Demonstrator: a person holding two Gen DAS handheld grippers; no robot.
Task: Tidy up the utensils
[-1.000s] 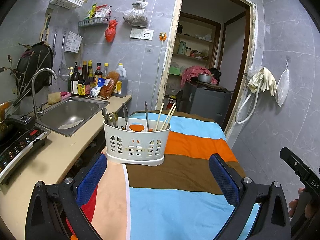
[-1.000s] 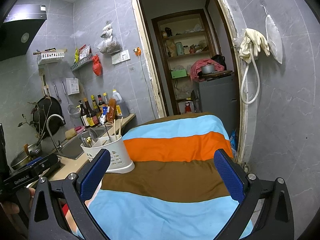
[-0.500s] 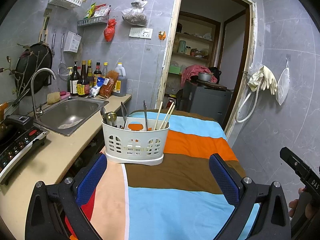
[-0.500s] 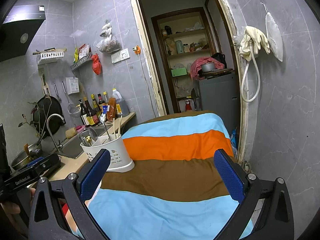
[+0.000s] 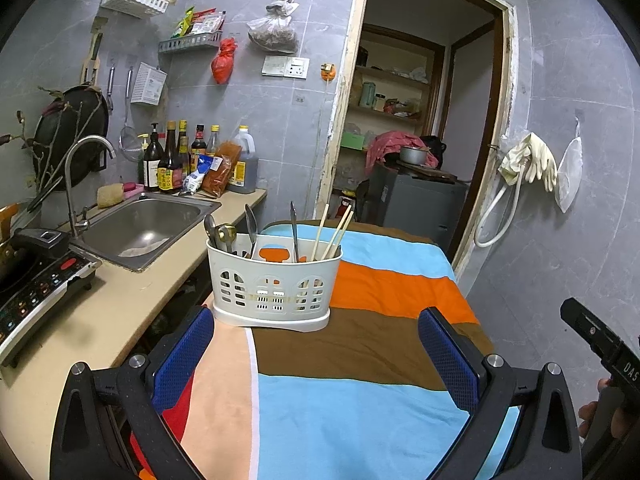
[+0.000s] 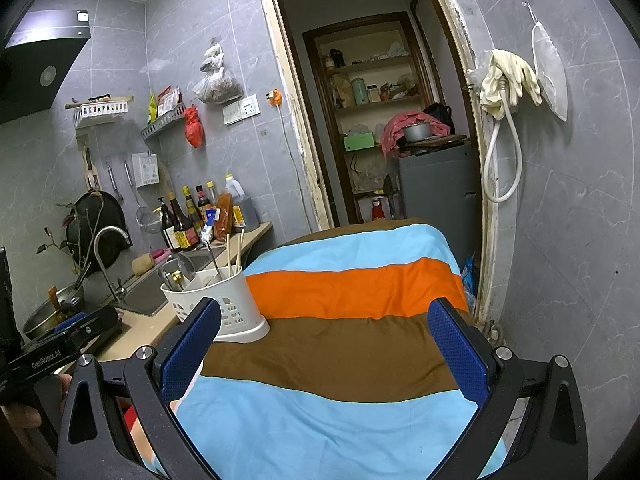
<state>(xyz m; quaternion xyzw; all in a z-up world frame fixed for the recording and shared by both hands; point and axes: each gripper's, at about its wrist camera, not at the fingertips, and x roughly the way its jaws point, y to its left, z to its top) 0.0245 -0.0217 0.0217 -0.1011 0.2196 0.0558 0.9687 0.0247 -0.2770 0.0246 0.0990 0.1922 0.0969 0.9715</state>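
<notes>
- The white utensil caddy [image 5: 275, 284] stands upright on the striped cloth [image 5: 360, 360] at the table's near-left corner, just beside the beige counter [image 5: 132, 292]. From the left gripper [image 5: 316, 356] it lies at about 12 o'clock; from the right gripper [image 6: 326, 350] at about 10 o'clock [image 6: 224, 300].
- Spoons [image 5: 216, 232] stand at the caddy's left end, a dark-handled utensil [image 5: 293, 228] in the middle and wooden chopsticks [image 5: 334, 232] lean at the right, all handles or bowls up. This sorting by kind suggests the organizing is largely done; no loose utensil shows on the cloth.
- Both grippers have their blue-padded jaws spread wide with nothing between them, hovering over the cloth short of the caddy. I judge them either backing off or waiting.
- Readable writing: "GenRobot.AI" on the left tool's body [image 6: 52, 356] seen from the right camera; "DAS" on the right tool's body [image 5: 616, 360] seen from the left camera.
- The sauce bottles [image 5: 168, 160] by the sink [image 5: 144, 224] carry labels too small to read.
</notes>
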